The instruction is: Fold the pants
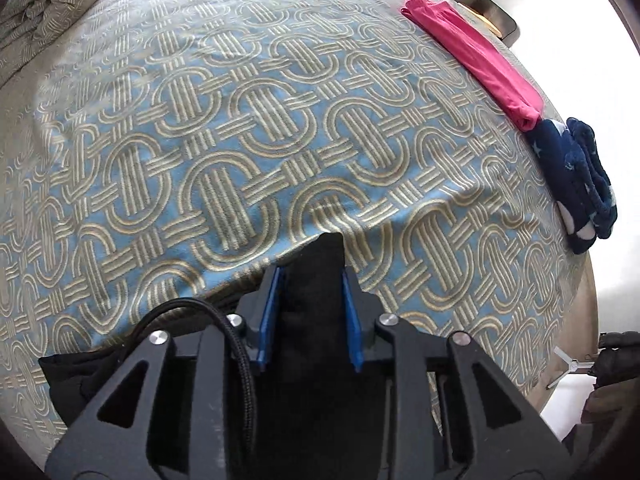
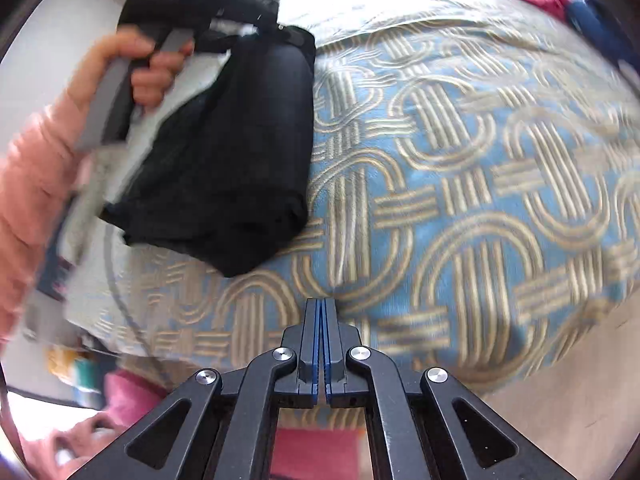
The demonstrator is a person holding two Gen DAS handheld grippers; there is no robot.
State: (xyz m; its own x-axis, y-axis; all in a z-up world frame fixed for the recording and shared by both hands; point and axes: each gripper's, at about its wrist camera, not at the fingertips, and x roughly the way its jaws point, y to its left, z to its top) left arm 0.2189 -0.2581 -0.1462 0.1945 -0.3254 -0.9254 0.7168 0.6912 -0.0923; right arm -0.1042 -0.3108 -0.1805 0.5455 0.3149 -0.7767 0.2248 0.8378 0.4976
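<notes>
The bed (image 1: 240, 128), under its blue bedspread with looped tan bands, fills both of my views. At its far right edge lie folded pink pants (image 1: 476, 60), long axis running along that edge, and just beyond them a folded navy star-print garment (image 1: 576, 184).

The black pants (image 2: 224, 152) are a folded bundle hanging over the near edge of the bed. Their long axis runs down from my left gripper (image 1: 310, 316) to a loose lower end that rests on the bedspread. My left pads grasp the black cloth between them; from that wrist most of the bundle is hidden behind the gripper's body.

My right gripper (image 2: 323, 344) is clenched on nothing, above bare bedspread.

My left hand (image 2: 148, 68), in a pink sleeve, is blurred, as is the clutter at the lower left.
</notes>
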